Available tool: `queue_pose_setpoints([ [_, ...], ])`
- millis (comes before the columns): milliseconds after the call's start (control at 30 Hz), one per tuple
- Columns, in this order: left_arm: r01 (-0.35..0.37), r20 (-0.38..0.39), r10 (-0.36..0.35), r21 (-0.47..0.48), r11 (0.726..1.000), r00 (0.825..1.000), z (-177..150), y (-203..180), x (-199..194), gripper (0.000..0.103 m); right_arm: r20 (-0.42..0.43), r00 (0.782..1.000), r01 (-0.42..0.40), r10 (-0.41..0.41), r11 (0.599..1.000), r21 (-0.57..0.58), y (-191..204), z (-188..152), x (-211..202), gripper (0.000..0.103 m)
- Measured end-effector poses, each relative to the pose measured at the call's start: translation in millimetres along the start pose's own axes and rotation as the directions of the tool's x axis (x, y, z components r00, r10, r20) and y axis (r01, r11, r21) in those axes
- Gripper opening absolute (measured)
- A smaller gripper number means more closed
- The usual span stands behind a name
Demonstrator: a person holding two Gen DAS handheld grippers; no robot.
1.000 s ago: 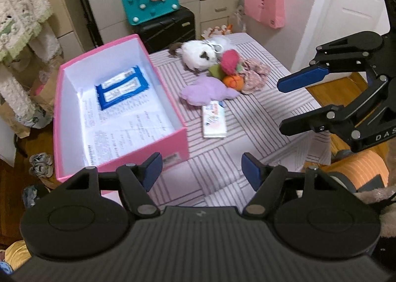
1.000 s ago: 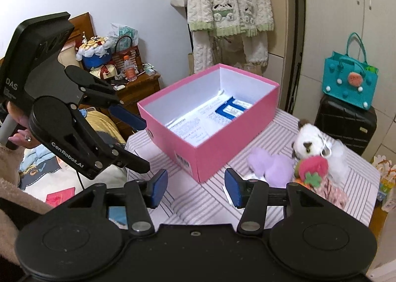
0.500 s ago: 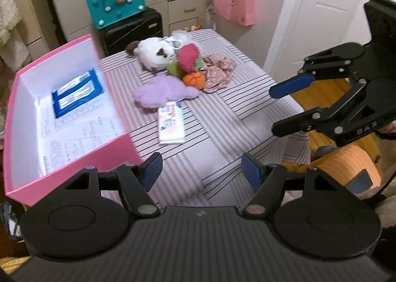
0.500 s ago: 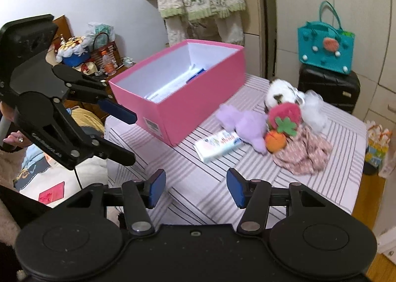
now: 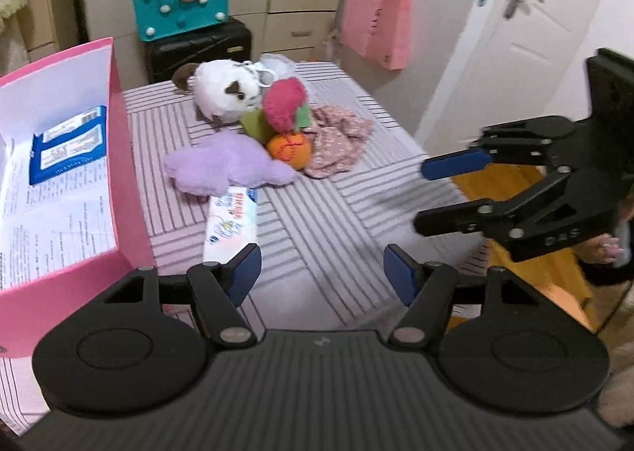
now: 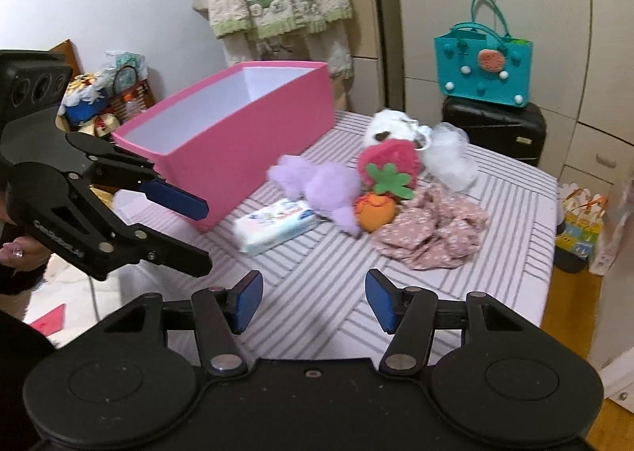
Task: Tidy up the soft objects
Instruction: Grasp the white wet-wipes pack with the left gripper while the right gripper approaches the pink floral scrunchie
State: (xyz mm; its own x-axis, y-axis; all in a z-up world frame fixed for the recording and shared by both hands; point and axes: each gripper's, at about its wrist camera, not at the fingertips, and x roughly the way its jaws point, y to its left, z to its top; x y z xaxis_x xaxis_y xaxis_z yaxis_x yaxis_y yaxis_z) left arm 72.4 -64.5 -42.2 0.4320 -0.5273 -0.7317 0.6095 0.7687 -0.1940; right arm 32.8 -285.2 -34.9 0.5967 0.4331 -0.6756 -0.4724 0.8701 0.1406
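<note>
Approach step – nothing picked up, I'd say.

Open pink cardboard box (image 5: 119, 181) fills the left of the left-wrist view, papers and a blue packet inside. Centre, on the striped tablecloth (image 5: 337, 213): lilac plush (image 5: 226, 165), flat white wipes pack (image 5: 232, 225) touching its near edge, white plush animal (image 5: 222, 94), red felt strawberry (image 5: 283, 104), orange felt ball (image 5: 289, 150), crumpled pink floral cloth (image 5: 340, 142).

Left gripper (image 5: 321, 272) is closing but empty – jaws apart over bare cloth. Right gripper (image 6: 313, 296) is opening, also empty.

Next likely calls for lowering one gripper onto a soft toy, probably the lilac plush nearest the box, then squeezing deep enough to hold the fluff.
</note>
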Motion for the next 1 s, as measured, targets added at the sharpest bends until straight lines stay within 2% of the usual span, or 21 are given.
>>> queue_pose_setpoints([
  [100, -0.083, 0.011, 0.083, 0.021, 0.996, 0.996, 2, 0, 18, 0.066, 0.015, 0.999, 0.033, -0.032, 0.999, -0.016, -10, -2, 6, 0.063],
  [233, -0.215, 0.042, 0.212, 0.085, 0.973, 0.976, 6, -4, 37, 0.066, 0.036, 0.997, 0.067, -0.066, 0.998, -0.022, -25, -5, 16, 0.063],
  [367, -0.288, 0.043, 0.285, 0.120, 0.950, 0.958, 12, -4, 55, 0.066, 0.060, 0.993, 0.101, -0.099, 0.995, -0.026, -37, -6, 27, 0.064],
  [533, -0.334, 0.063, 0.328, 0.143, 0.932, 0.943, 18, -5, 73, 0.066, 0.103, 0.988, 0.123, -0.118, 0.992, -0.042, -51, -6, 40, 0.073],
  [667, -0.361, 0.059, 0.356, 0.152, 0.920, 0.933, 20, -7, 86, 0.067, 0.129, 0.981, 0.152, -0.143, 0.986, -0.066, -58, -3, 52, 0.074],
  [733, -0.362, 0.045, 0.359, 0.139, 0.922, 0.932, 20, -5, 91, 0.067, 0.136, 0.980, 0.156, -0.145, 0.985, -0.076, -61, 0, 57, 0.077],
  [767, -0.357, 0.037, 0.355, 0.125, 0.926, 0.934, 20, -4, 93, 0.067, 0.141, 0.979, 0.159, -0.147, 0.984, -0.078, -63, 1, 60, 0.084],
  [833, -0.352, 0.019, 0.352, 0.086, 0.932, 0.936, 20, 1, 95, 0.067, 0.151, 0.976, 0.169, -0.155, 0.982, -0.086, -68, 3, 67, 0.091],
  [933, -0.339, -0.012, 0.341, 0.069, 0.938, 0.940, 22, 7, 96, 0.067, 0.138, 0.974, 0.195, -0.179, 0.974, -0.112, -74, 8, 79, 0.091],
  [1000, -0.358, -0.020, 0.360, 0.067, 0.931, 0.933, 22, 10, 97, 0.067, 0.134, 0.976, 0.185, -0.169, 0.975, -0.119, -77, 10, 86, 0.091],
])
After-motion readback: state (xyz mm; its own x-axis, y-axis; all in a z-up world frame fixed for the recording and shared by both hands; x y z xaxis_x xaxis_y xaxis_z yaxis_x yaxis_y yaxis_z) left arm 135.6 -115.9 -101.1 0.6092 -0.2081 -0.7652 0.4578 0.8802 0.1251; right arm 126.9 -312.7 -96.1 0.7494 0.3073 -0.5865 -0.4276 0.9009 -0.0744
